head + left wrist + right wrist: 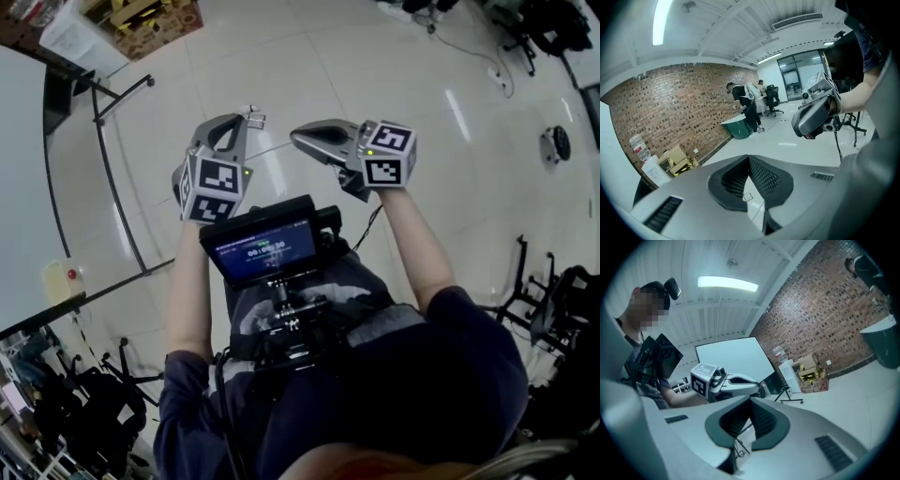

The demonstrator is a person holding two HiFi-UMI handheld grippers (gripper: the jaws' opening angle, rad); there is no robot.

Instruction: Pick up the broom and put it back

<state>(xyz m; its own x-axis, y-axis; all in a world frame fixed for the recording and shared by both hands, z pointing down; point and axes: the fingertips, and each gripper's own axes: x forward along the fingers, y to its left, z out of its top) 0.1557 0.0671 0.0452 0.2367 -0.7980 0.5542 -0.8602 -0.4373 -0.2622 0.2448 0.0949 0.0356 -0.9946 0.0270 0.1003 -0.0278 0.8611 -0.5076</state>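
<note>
Glossy white floor (394, 103), whiteboard (21, 178) on its stand at left, left gripper (251, 116) and right gripper (298, 137) raised side by side, both jaws closed, nothing between them, broom in no view.

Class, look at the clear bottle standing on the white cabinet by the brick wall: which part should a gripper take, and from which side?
Likely the bottle around its middle body, coming in level from the open floor side. It stands upright on the white cabinet with the brick wall behind, so jaws closing across its round sides should seat best.
</note>
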